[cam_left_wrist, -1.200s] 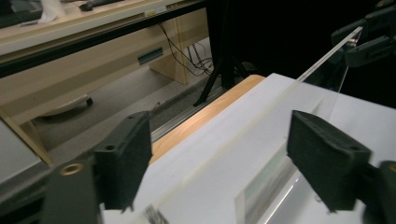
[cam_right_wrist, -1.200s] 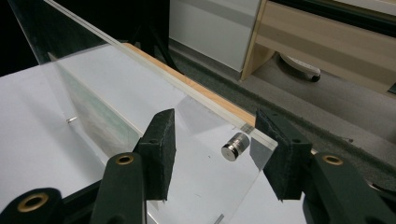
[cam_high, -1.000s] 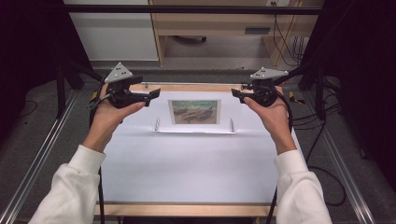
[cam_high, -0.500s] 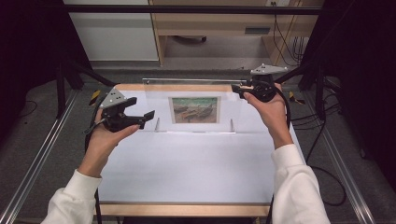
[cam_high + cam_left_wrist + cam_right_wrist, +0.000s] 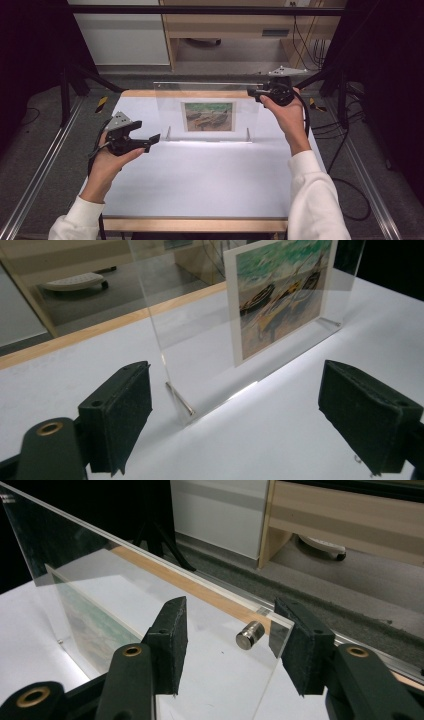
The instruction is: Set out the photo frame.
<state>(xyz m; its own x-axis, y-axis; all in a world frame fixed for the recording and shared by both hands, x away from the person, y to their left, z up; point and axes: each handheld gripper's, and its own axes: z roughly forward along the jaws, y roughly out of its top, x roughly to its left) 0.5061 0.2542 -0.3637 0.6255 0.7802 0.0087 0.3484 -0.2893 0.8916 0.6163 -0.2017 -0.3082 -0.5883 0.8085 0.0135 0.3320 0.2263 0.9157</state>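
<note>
Clear acrylic frame: stands upright near the far edge of your white table, roughly centred from side to side. Contents: one print of beached boats under a green sky, white-bordered, set between the panes. Fittings: a small metal standoff at the upper corner nearest your right hand.

Right gripper: you hold it at the frame's top right corner. In the right gripper view its jaws are spread, one pad on each face of the pane, neither pressed against it; released.

Left gripper: you hold it low over the table, just beside the frame's lower left corner, pointing toward it. Its jaws stand wide apart and grasp nothing; the pane's bottom edge lies ahead, between them.
</note>
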